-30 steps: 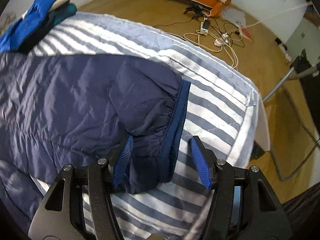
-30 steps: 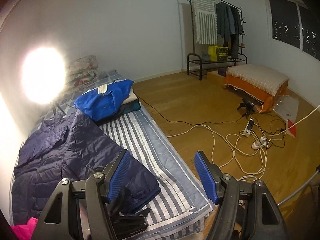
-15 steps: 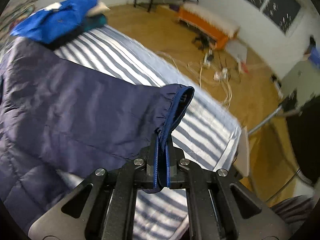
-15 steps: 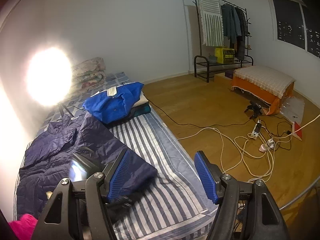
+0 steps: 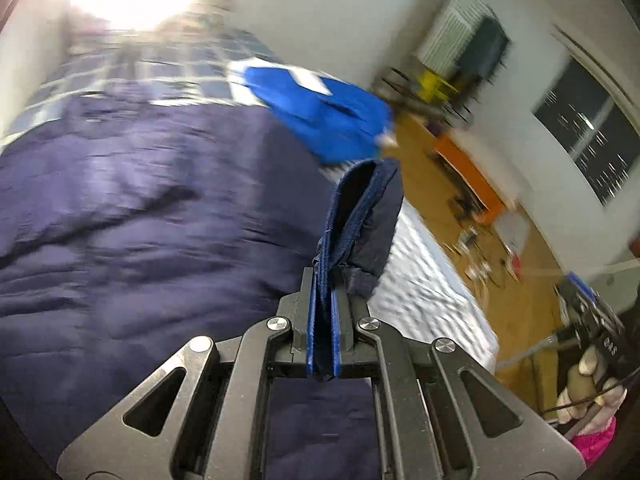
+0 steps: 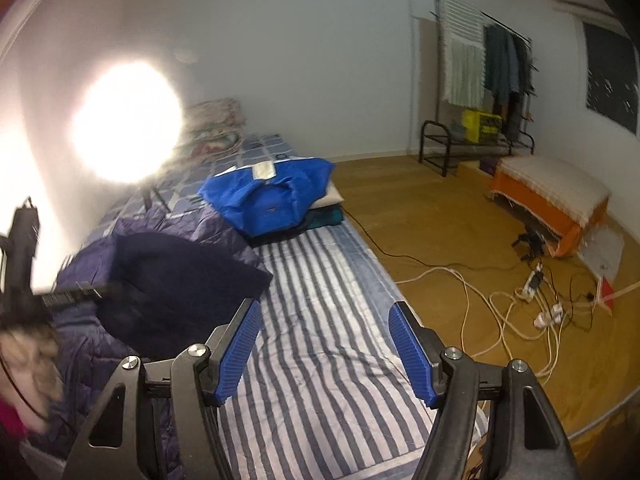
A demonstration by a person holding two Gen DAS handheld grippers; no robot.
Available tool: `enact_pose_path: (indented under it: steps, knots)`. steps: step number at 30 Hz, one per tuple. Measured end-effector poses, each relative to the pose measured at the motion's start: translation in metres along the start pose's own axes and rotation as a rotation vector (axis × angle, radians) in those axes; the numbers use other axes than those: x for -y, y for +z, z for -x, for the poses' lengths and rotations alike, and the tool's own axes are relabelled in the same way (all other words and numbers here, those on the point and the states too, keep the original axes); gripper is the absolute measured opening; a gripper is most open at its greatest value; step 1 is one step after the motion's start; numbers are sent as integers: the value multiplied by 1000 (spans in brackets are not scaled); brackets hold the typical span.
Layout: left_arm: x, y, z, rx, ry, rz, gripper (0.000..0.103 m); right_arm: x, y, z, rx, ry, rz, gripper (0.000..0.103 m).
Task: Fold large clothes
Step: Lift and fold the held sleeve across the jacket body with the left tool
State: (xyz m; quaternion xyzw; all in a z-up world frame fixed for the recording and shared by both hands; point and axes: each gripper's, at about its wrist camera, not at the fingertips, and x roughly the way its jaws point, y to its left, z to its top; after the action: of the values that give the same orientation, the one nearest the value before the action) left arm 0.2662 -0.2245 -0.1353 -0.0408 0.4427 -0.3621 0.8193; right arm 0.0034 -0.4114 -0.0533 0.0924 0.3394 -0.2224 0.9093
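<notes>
A large navy quilted jacket [image 5: 140, 208] lies spread on the striped mattress [image 6: 332, 320]. My left gripper [image 5: 323, 280] is shut on the jacket's sleeve cuff [image 5: 360, 216] and holds it lifted above the jacket's body. In the right wrist view the raised sleeve [image 6: 172, 284] hangs over the jacket [image 6: 92, 352] at the left. My right gripper [image 6: 324, 320] is open and empty above the bare striped part of the mattress.
A bright blue garment on a small pile [image 6: 276, 196] lies further up the mattress. A bright lamp [image 6: 128, 120] glares at the left. Cables and power strips [image 6: 536, 292] lie on the wooden floor, with an orange bench [image 6: 552, 196] and a clothes rack [image 6: 484, 80] beyond.
My left gripper closed on the sleeve cuff, lifted it off the mattress and swung it up over the jacket's body. The right gripper stayed open and rose slightly.
</notes>
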Motion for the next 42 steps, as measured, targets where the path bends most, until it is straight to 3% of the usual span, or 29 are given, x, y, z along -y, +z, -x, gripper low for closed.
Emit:
enact_pose_path:
  steps: [8,15,20,31,38,42]
  knots:
    - [-142,22,33,89,211,108,4,-43,1,-12,-18,26,118,69]
    - [-225,39,11,97,333,135,4,-71,-3,-25,-56,20,200,69]
    - [-267,45,-3,89,372,189,4,-80,-4,-35,-87,11,237,69]
    - [-369,65,4,198,484,370,4,-92,-8,-49,-128,0,292,69]
    - [-436,47,-7,207,512,591,4,-107,-11,-54,-136,-2,342,69]
    - [-452,41,-15,203,524,624,4,-116,-14,-55,-136,-8,374,69]
